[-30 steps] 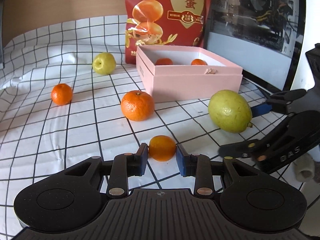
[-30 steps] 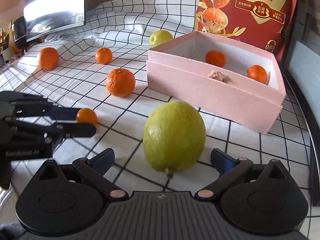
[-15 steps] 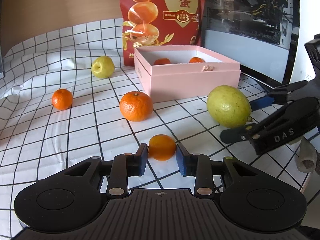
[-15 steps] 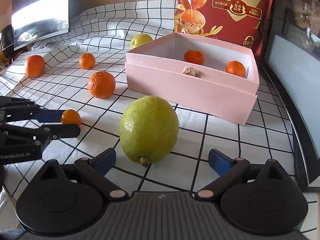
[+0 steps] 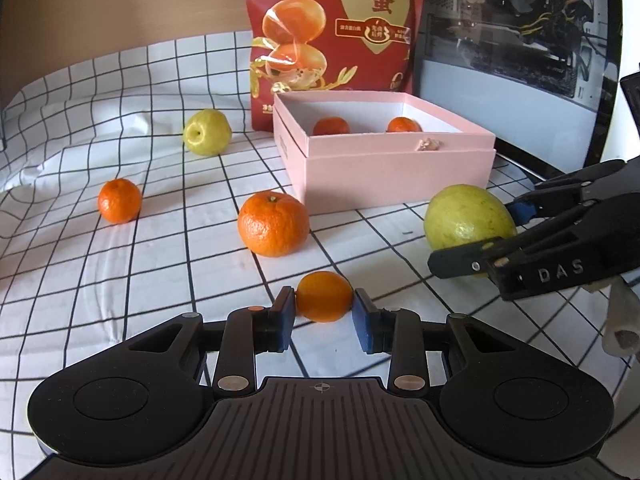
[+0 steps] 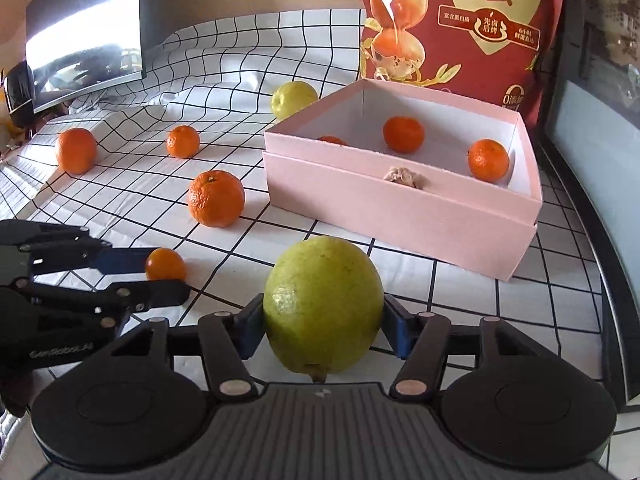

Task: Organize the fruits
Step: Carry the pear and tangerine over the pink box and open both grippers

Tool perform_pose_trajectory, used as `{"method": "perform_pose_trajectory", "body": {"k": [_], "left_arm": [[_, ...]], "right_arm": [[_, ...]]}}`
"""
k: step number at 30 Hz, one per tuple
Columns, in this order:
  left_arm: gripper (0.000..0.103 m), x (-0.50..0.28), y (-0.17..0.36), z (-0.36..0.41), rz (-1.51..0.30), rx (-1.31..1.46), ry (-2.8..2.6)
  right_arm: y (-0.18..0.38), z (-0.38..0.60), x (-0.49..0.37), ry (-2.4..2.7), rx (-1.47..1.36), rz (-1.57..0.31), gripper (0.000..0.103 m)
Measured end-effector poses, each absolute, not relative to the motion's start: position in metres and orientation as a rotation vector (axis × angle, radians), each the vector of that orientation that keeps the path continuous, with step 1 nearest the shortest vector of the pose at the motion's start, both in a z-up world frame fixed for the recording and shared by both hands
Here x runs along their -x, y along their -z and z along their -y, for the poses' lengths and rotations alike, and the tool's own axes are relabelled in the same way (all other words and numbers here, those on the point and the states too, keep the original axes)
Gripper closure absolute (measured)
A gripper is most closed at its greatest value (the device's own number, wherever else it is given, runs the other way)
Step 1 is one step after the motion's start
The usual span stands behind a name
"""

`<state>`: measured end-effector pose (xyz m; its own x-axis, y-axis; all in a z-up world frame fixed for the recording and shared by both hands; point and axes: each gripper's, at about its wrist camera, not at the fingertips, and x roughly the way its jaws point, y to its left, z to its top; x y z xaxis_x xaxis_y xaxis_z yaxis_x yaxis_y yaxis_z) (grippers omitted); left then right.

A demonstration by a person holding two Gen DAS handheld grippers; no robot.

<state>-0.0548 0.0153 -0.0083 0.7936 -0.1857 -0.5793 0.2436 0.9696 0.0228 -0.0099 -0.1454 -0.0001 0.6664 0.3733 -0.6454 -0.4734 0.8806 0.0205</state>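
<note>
My left gripper (image 5: 323, 312) is shut on a small orange (image 5: 324, 297), which rests on the checked cloth; it also shows in the right wrist view (image 6: 165, 264). My right gripper (image 6: 322, 330) is shut on a big green-yellow fruit (image 6: 322, 314), also seen from the left wrist (image 5: 468, 222). A pink box (image 6: 400, 208) stands behind it, holding several small oranges (image 6: 403, 134). A larger orange (image 5: 273, 224) lies between the grippers and the box.
More oranges (image 5: 119, 201) (image 6: 76, 150) and a second green fruit (image 5: 207, 132) lie on the cloth to the left. A red snack bag (image 5: 332, 32) stands behind the box. A monitor (image 6: 84, 32) stands at far left, and a glass-sided computer case (image 5: 516, 40) at right.
My right gripper has closed from wide open onto the green fruit. The left gripper stays closed on the small orange, with both views shifted slightly.
</note>
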Motion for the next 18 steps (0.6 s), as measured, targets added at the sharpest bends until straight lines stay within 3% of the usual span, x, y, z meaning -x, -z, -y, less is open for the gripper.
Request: {"method": "perform_pose_trajectory", "body": {"k": [6, 9, 14, 18], "left_arm": [[0.069, 0.052, 0.005, -0.017, -0.581, -0.057, 0.246], [0.069, 0.047, -0.025, -0.021, -0.485, 0.003, 0.289], [0.069, 0.016, -0.104, -0.007, -0.258, -0.037, 0.262], [0.068, -0.051, -0.120, 0.011, -0.411, 0.021, 0.352]], "right_arm": [[0.000, 0.144, 0.012, -0.481, 0.154, -0.691, 0.044], [-0.013, 0.153, 0.009, -0.484, 0.098, -0.698, 0.045], [-0.107, 0.176, 0.000, -0.426, 0.009, -0.508, 0.045], [-0.175, 0.176, -0.019, -0.330, 0.066, -0.403, 0.045]]}}
